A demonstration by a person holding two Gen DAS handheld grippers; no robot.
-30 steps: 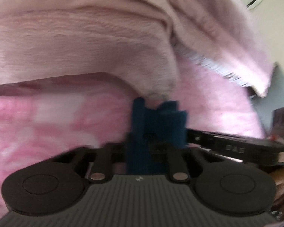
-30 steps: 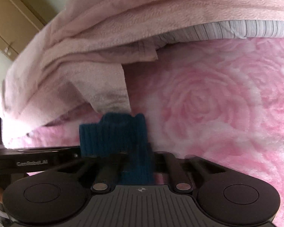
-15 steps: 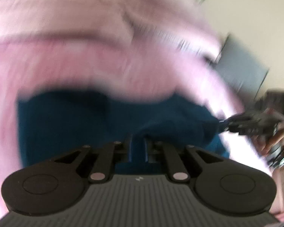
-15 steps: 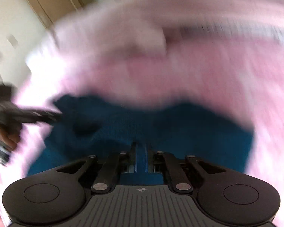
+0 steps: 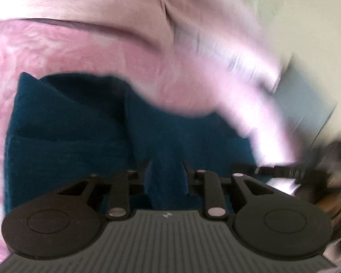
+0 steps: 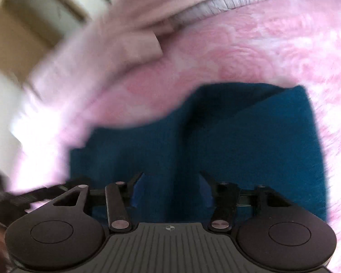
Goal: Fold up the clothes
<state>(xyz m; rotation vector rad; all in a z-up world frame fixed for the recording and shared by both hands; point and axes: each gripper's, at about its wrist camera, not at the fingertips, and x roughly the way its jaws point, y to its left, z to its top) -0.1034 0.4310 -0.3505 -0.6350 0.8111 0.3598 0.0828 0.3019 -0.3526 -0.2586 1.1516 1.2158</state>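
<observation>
Your left claw (image 5: 165,177): tilted steeply downward, jaws nearly together, pinching fold of dark blue garment (image 5: 79,136). Your right claw (image 6: 170,188): same downward tilt, jaws just been opening, now standing apart; garment between them, pads not pressing. Each claw visible at edge of other's view, blurred.

Dark teal knit garment (image 5: 68,136) spread in front of me on the pink rose-patterned blanket (image 6: 272,45). Its far corners are folded over, creased down the middle, and the near edge bunches up.
</observation>
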